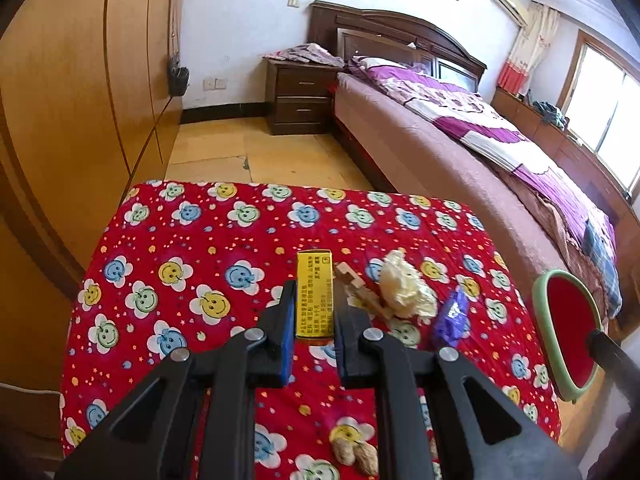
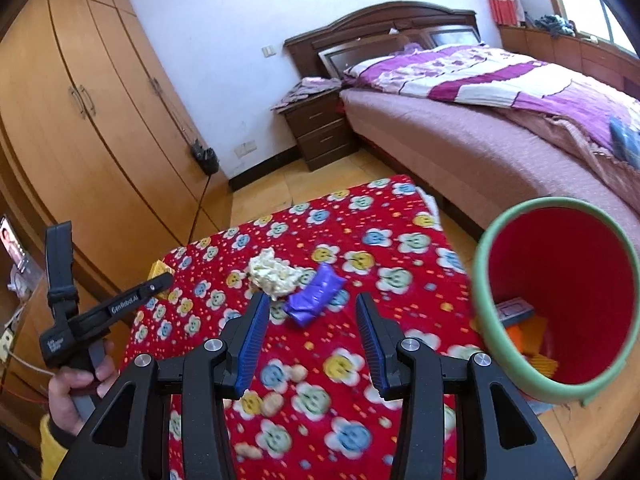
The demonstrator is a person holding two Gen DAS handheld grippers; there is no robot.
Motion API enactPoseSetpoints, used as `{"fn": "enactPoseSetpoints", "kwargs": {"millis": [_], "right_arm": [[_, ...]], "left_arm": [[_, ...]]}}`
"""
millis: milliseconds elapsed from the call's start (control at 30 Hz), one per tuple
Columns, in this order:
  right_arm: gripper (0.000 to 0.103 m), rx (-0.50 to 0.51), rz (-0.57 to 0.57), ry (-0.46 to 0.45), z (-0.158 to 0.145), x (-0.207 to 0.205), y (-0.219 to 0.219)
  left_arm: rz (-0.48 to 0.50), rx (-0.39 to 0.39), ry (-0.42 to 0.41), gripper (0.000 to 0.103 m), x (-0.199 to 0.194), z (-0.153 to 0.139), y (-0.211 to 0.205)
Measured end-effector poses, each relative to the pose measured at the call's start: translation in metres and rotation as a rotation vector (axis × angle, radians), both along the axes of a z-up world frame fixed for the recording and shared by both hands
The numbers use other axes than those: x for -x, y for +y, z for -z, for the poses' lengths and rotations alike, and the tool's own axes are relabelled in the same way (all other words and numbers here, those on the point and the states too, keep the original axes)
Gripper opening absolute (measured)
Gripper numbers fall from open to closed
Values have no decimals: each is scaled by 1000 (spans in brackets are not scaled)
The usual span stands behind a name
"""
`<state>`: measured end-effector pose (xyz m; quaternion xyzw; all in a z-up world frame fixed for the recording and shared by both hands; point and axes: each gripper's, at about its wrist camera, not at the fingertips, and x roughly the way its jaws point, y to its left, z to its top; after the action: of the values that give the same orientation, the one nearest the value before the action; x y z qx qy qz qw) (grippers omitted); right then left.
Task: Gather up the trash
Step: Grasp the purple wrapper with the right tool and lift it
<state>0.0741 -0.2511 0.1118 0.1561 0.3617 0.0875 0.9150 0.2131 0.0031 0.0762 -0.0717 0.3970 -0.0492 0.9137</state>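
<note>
Left claw (image 1: pixel 314 304) pinches the yellow box (image 1: pixel 315 294); right claw (image 2: pixel 308 336) hangs spread. Next, I'd judge: carry it to the red bin (image 2: pixel 560 304).

I see the red smiley-flower tablecloth (image 1: pixel 168 240) carrying yellow box (image 1: pixel 315 292), crumpled tissue (image 1: pixel 406 286), purple wrapper (image 1: pixel 452 316), peanuts (image 1: pixel 356 454).

Counter (image 1: pixel 168 240) layout, left wrist view: box (image 1: pixel 315 296) between the left gripper (image 1: pixel 313 320) fingers, then rightward a wooden piece (image 1: pixel 358 292), crumpled paper (image 1: pixel 406 286) and wrapper (image 1: pixel 452 316). Peanuts (image 1: pixel 356 454) lie nearest the camera. The bin (image 2: pixel 556 300) stands off the counter's right edge, with the bed (image 2: pixel 480 148) behind.
</note>
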Motion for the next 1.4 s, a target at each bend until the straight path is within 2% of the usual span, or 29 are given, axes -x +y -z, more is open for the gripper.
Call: {"fn": "enactPoseSetpoints", "kwargs": {"millis": [267,567,967,1133,1233,1300,1400], "right_arm": [[46,16,-5,80,36,-44,29],[46,12,20,174,80,-79,39],[46,-24,41,214,109,-98,50],[46,-26,57,192,111,-97,52],[39,-23,64,187,111,-95,51],[29,-29,62,188,112,-94,51],[22,-37,51,187,112,-92,52]], "left_arm": [[-20,3,36,15,-18,39,8],[-34,27,78,15,-32,77,11],[1,25,61,15,-31,87,3],[15,40,47,15,-28,87,0],[20,47,43,15,-27,87,0],[23,50,40,15,-25,87,0],[33,53,36,15,-23,86,0]]}}
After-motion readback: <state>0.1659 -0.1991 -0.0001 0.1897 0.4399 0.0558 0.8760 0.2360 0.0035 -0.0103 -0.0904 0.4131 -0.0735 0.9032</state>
